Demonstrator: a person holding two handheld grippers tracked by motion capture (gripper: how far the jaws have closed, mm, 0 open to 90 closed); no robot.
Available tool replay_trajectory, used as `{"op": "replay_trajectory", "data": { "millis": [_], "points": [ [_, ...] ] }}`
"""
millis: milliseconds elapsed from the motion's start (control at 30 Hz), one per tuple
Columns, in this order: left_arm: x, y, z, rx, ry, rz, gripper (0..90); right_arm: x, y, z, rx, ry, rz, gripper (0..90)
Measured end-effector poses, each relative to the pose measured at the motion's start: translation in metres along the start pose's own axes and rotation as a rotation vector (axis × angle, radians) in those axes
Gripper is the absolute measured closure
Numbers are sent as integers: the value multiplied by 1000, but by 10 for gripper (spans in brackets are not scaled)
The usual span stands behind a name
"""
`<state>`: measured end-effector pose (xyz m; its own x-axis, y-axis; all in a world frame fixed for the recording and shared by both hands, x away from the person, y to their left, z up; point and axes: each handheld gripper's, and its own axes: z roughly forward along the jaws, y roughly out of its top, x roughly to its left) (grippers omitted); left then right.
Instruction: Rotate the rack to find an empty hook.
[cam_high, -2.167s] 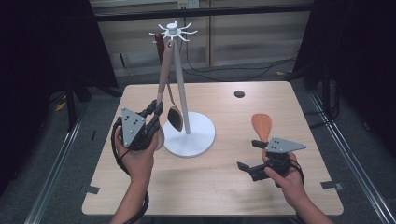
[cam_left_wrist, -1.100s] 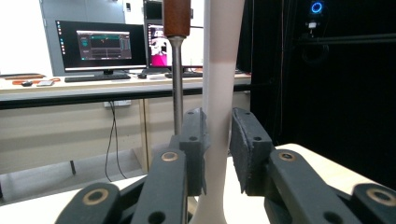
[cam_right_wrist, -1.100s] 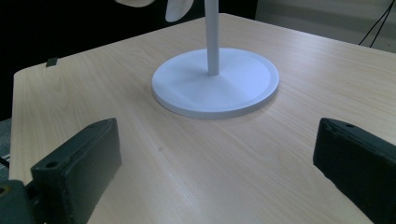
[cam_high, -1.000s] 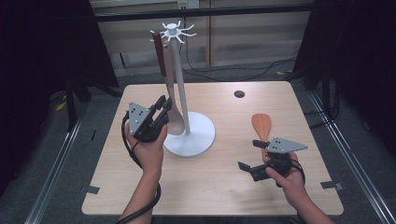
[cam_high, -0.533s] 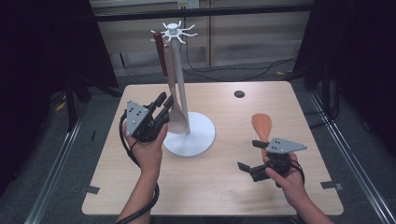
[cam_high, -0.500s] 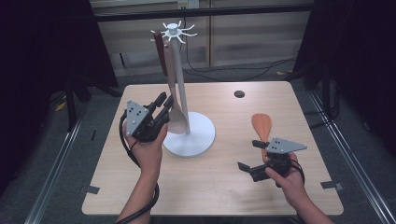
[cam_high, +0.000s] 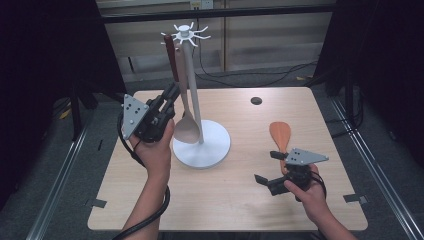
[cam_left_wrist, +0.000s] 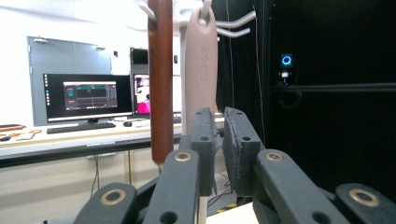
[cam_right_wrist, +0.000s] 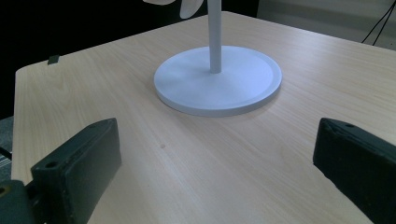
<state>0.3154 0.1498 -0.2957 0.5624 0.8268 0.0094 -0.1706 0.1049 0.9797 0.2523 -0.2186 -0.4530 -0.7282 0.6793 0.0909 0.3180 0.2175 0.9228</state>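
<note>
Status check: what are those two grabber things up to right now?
Left gripper: jaws just closing, nearly shut, nothing between, beside hanging spoon on stand. Right gripper: jaws open, empty, near orange spatula. Nothing in the way.

We see bright light on the pale wooden worktop (cam_high: 225, 200), while the room around it stays very dark. The round white stand base (cam_high: 210, 150) casts hardly any shadow. Up close, the black jaws look blurry.

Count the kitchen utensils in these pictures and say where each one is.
3. A brown-handled utensil and a pale spoon hang from the white stand; an orange spatula lies on the table by the right hand. Others may be hidden behind the stand.
</note>
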Motion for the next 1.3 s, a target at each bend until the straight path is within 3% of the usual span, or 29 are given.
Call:
{"op": "replay_trajectory", "data": {
  "millis": [800,1100,1300],
  "points": [
    [-10,41,33,-94,-32,1,900,-1,-1,0,0,4,7,7],
    [-8,47,41,-104,-17,6,900,-2,-2,0,0,5,12,7],
    [0,48,44,-99,6,-14,900,-2,-2,0,0,4,12,7]
  ]
}}
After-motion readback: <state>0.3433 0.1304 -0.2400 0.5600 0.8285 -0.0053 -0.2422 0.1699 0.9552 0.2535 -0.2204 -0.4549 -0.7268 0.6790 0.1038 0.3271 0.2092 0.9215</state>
